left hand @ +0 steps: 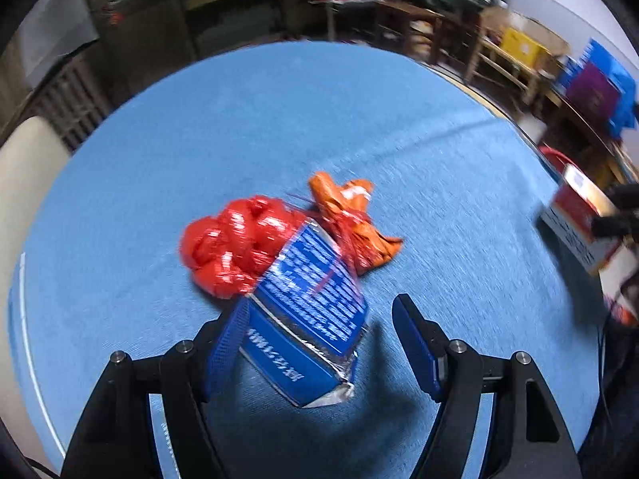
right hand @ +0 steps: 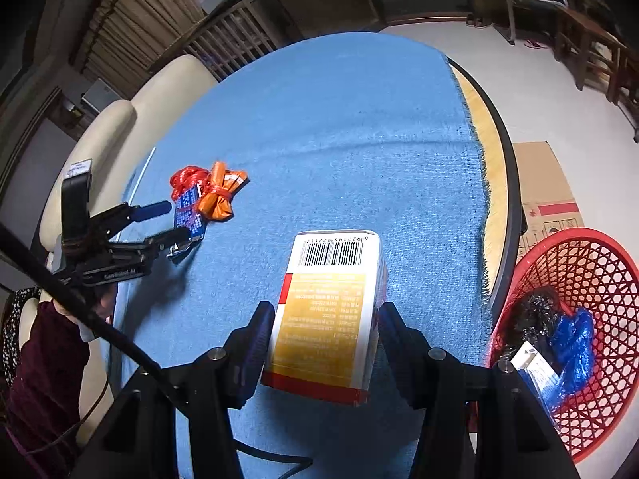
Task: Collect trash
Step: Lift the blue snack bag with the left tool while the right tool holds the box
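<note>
Right gripper (right hand: 325, 343) jaws clamped on yellow carton (right hand: 327, 315), above blue surface (right hand: 339, 127). Swing toward red basket (right hand: 599, 279) at 4 o'clock, release over opening. Left gripper (left hand: 315, 343) jaws apart; blue carton (left hand: 315, 315) leaning on left pad only. Centre before closing, avoid red bag (left hand: 235, 247) netting.

The left gripper (left hand: 315, 331) is open over the blue cloth (left hand: 279, 119). A blue packet (left hand: 311, 311) leans on one finger, not squeezed. Red bag (left hand: 235, 247) and orange wrapper (left hand: 351, 219) lie just behind it.
</note>
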